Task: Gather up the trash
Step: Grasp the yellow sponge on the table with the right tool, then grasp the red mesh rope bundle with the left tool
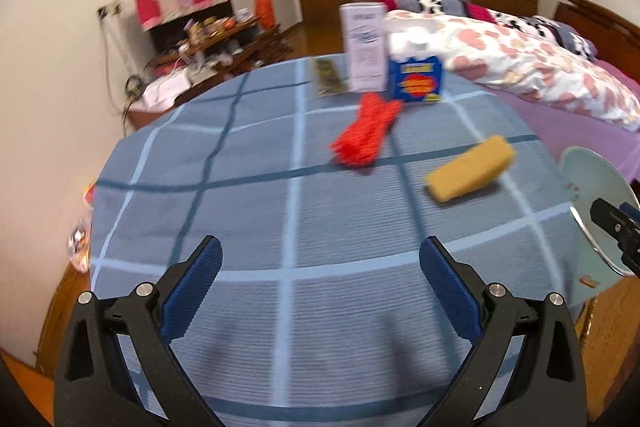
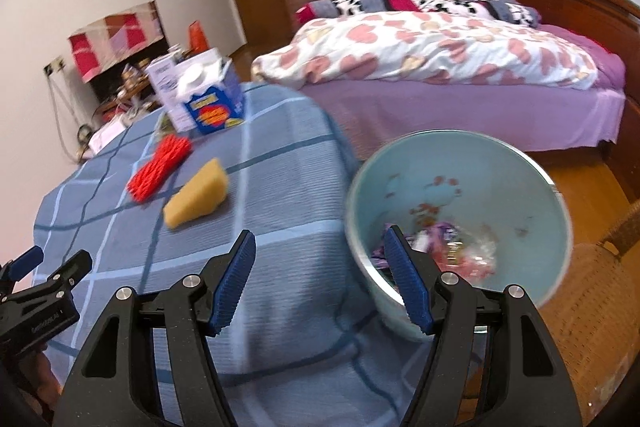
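On the blue checked tablecloth (image 1: 248, 211) lie a red mesh bundle (image 1: 364, 133) and a yellow sponge (image 1: 470, 169). Both also show in the right wrist view, the red mesh bundle (image 2: 160, 167) beside the yellow sponge (image 2: 198, 195). My left gripper (image 1: 320, 247) is open wide over bare cloth, well short of them, with nothing between its fingers. My right gripper (image 2: 319, 235) is open at the table's right edge. Its right finger hangs over the rim of a light blue bin (image 2: 532, 187) that holds crumpled wrappers (image 2: 460, 251). The pads touch nothing.
A blue box (image 1: 416, 83), a white carton (image 1: 364, 47) and a green packet (image 1: 328, 75) stand at the table's far side. A bed with a heart-print quilt (image 2: 432, 47) lies behind. A wicker chair (image 2: 600, 291) stands right of the bin, and a cluttered side table (image 1: 208, 47) at the back left.
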`<control>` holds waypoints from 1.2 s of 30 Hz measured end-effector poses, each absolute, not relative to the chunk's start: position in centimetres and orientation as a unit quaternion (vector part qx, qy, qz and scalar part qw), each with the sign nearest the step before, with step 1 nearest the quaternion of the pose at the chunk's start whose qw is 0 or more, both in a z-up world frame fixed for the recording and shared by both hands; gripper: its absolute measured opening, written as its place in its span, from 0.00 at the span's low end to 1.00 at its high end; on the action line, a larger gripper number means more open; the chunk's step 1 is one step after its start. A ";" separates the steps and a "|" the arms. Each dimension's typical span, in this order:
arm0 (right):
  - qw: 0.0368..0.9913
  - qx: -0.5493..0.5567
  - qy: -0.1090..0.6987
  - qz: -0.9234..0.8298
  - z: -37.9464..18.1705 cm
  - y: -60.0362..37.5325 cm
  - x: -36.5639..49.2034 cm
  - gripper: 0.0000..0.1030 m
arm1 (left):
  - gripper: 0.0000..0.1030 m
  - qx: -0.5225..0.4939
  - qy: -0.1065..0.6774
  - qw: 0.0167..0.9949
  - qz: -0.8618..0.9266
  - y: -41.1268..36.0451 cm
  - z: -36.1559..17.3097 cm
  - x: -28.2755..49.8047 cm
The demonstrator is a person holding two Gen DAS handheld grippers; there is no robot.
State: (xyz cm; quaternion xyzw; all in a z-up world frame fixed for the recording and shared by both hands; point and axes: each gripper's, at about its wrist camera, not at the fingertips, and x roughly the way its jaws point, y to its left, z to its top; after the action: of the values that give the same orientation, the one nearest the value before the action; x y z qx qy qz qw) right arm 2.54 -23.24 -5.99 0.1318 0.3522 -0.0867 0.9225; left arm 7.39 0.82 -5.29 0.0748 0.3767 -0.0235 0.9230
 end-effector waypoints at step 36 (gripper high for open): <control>0.938 0.096 0.331 -0.031 -4.0 -20.0 12.9 0.28 | 0.93 0.072 0.379 0.921 -0.059 0.0 -5.5 17.4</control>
State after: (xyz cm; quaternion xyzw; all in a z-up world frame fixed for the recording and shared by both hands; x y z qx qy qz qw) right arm 12.86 -20.02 -4.03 0.0959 0.3315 -0.0307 0.9381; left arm 17.40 0.05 -5.48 0.0719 0.3794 -0.0589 0.9206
